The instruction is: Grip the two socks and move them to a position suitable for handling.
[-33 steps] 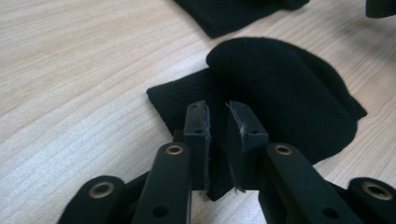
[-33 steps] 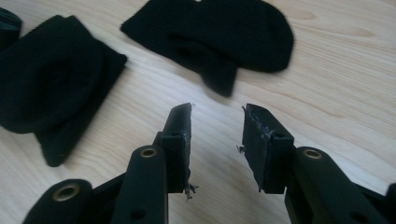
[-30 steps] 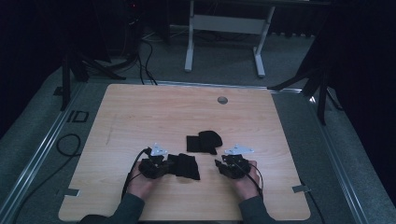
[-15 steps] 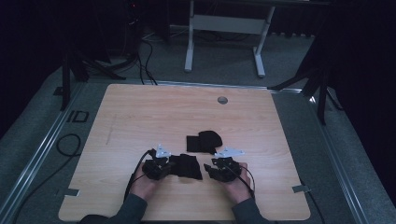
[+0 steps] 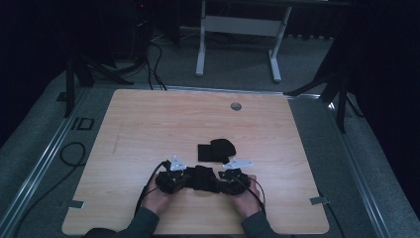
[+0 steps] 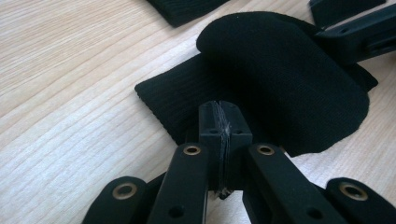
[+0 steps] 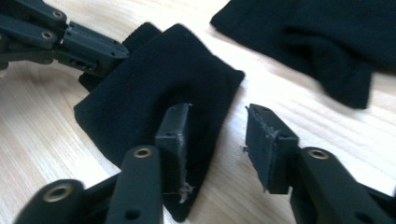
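On the light wooden desk point(image 5: 148, 129), near its front edge, the left claw point(image 5: 184, 174) is clenched on the ribbed cuff end of a black knitted sock point(image 6: 280, 88); in the left gripper view its jaws meet pad to pad, with the fabric's edge pinched between them. The sock lies flat on the desk between the two hands, its far part folded over into a rounded hump. To its right, the right claw point(image 7: 217, 133) stands released: its jaws have just been closing a little, yet a clear gap remains, one jaw resting over the sock's edge and the other over bare wood. Just beyond, farther up the desk, lies a second black sock point(image 5: 216, 149), apart from both claws.
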Demonstrator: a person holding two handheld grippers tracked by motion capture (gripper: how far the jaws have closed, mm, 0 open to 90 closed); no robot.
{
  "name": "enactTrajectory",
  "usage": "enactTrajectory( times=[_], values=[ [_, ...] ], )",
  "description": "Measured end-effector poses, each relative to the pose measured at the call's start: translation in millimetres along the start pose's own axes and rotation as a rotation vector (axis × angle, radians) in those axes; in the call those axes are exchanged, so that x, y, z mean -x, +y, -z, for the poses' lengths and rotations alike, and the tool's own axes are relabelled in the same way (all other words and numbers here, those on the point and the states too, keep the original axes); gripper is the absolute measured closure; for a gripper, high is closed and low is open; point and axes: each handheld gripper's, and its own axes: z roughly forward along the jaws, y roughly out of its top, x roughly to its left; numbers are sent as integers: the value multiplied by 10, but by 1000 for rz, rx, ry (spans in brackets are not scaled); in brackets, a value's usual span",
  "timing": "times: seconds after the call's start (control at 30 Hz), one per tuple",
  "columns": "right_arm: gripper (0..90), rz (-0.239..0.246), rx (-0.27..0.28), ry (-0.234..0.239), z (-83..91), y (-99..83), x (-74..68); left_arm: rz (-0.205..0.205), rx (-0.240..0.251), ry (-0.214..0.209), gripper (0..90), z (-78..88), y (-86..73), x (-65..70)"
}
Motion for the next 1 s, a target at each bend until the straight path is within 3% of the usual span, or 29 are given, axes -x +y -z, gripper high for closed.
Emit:
enactTrajectory(
  times=[0.23,0.6,1.0],
  values=[
    [861,69,1,-20,1,-5,-67,-8,0,-2,895,-1,1,0],
    [880,69,14,-25,90,17,1,-16,-4,-9,892,8,-4,-11],
    [883,33,28,-52,211,17,169,-13,-8,-6,892,29,-12,-44]
  ],
)
